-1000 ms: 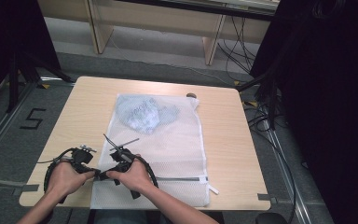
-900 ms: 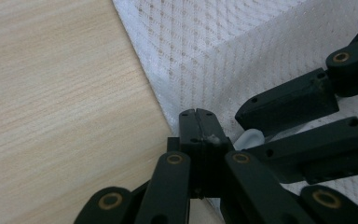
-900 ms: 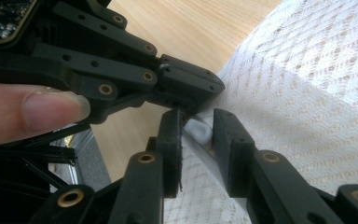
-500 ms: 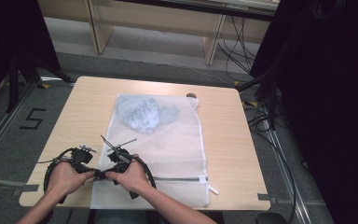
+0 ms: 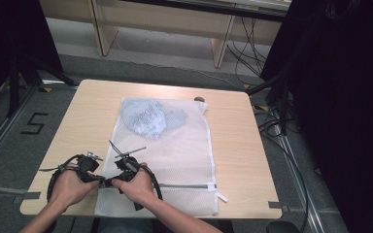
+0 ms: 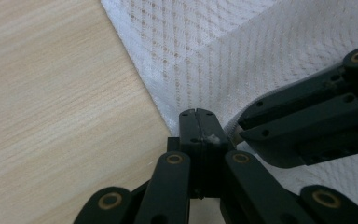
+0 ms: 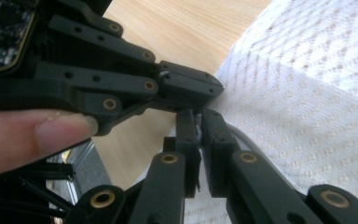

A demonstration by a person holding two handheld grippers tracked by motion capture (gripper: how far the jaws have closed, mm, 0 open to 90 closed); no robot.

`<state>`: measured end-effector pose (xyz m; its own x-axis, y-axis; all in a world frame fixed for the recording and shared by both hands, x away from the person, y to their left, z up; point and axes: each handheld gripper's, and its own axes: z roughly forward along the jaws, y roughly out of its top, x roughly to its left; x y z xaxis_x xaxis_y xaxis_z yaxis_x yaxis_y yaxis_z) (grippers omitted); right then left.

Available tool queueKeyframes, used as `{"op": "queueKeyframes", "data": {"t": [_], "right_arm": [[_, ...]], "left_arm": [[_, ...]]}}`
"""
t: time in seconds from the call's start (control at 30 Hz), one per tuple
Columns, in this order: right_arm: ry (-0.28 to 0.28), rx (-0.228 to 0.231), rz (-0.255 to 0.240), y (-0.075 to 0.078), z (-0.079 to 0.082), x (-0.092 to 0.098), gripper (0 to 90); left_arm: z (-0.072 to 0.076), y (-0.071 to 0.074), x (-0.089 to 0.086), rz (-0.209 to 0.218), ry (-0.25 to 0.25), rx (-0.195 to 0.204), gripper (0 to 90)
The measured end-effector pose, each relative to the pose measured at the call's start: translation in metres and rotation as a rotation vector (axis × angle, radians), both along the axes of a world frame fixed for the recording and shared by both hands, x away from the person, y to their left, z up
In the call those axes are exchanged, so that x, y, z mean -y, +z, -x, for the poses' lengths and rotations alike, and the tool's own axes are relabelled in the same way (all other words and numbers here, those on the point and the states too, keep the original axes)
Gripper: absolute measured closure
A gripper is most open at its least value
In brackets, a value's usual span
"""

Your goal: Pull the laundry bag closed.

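At the table's (image 5: pixel 82 104) near edge, the left gripper (image 6: pixel 196 117) and right gripper (image 7: pixel 199 122) meet tip to tip, each with jaws pinched on the white mesh bag's (image 5: pixel 184 150) 7 o'clock corner. The bag lies flat mid-table, a bluish bundle (image 5: pixel 148 119) inside at its 11 o'clock end. On the floor at 9 o'clock, a "5" (image 5: pixel 35 124) is marked.

The right gripper (image 7: pixel 199 122) pinches the white mesh bag (image 7: pixel 307 107) at its edge, touching the left gripper (image 7: pixel 186 88) over the table (image 7: pixel 196 32)

High view overlooks the table (image 5: pixel 97 111) — both gripper views close-up on its near-left edge.
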<state>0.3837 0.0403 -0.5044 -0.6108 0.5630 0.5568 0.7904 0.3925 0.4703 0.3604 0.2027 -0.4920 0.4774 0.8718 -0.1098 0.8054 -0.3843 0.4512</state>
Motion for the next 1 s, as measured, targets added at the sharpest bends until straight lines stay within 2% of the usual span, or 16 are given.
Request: {"op": "queueKeyframes", "data": {"t": [0.03, 0.1, 0.2, 0.27, 0.3, 0.37, 0.53, 0.57, 0.63, 0.67, 0.7, 0.73, 0.77, 0.8, 0.87, 1.0], "right_arm": [[0.001, 0.014, 0.0, -0.0004, 0.0, 0.0008, 86.9], [-0.023, -0.002, 0.011, 0.0007, 0.001, 0.0013, 87.0], [-0.042, 0.007, 0.015, 0.0012, 0.0006, 0.0033, 87.0], [-0.048, -0.002, 0.012, 0.0003, 0.0006, 0.0043, 87.0], [-0.069, -0.033, 0.02, 0.0013, 0.002, 0.0039, 87.0], [-0.08, -0.04, 0.021, 0.0017, 0.0029, 0.0034, 87.0], [-0.066, -0.041, 0.021, 0.0023, 0.0015, 0.004, 87.1], [-0.062, -0.021, 0.023, 0.0009, 0.0004, 0.0047, 87.1], [-0.077, -0.034, 0.021, 0.002, 0.0006, 0.0045, 87.1], [-0.066, -0.006, 0.03, -0.0003, -0.0011, 0.0057, 87.1], [-0.093, -0.05, 0.034, 0.0017, 0.0004, 0.0052, 87.1], [-0.095, -0.05, 0.037, 0.0021, 0.0006, 0.0051, 87.1], [-0.089, -0.029, 0.044, 0.0012, 0.0005, 0.0051, 87.1], [-0.087, -0.042, 0.046, 0.0027, 0.0006, 0.0045, 87.1], [-0.065, 0.003, 0.036, 0.0021, -0.0014, 0.0037, 87.1], [-0.07, -0.013, 0.028, 0.0026, -0.0023, 0.0033, 87.1]], "left_arm": [[0.0004, 0.0006, 0.0008, -0.018, -0.007, 0.004, 90.0], [0.0009, 0.0001, 0.0016, -0.015, -0.006, 0.011, 90.0], [0.0011, 0.0004, 0.0011, -0.016, -0.017, 0.009, 90.0], [0.0012, 0.0008, 0.0015, -0.023, -0.026, 0.008, 90.0], [0.0012, 0.0003, 0.0019, -0.021, -0.024, 0.013, 90.0], [0.0013, 0.0006, 0.0017, -0.025, -0.033, 0.011, 90.0], [0.0018, 0.0012, 0.0024, -0.044, -0.043, 0.017, 90.0], [0.0022, 0.0009, 0.003, -0.043, -0.033, 0.021, 90.0], [0.0022, 0.0007, 0.003, -0.042, -0.032, 0.024, 90.0], [0.002, 0.0008, 0.0023, -0.043, -0.041, 0.02, 90.0], [0.0021, 0.0002, 0.0029, -0.038, -0.033, 0.024, 90.0], [0.0022, 0.0014, 0.0023, -0.048, -0.047, 0.019, 90.0], [0.0023, 0.0007, 0.0029, -0.041, -0.042, 0.024, 90.0], [0.0025, 0.0007, 0.0034, -0.042, -0.041, 0.024, 90.0], [0.0023, 0.001, 0.0038, -0.049, -0.045, 0.025, 90.0], [0.0023, 0.0005, 0.0037, -0.039, -0.036, 0.024, 90.0]]}}
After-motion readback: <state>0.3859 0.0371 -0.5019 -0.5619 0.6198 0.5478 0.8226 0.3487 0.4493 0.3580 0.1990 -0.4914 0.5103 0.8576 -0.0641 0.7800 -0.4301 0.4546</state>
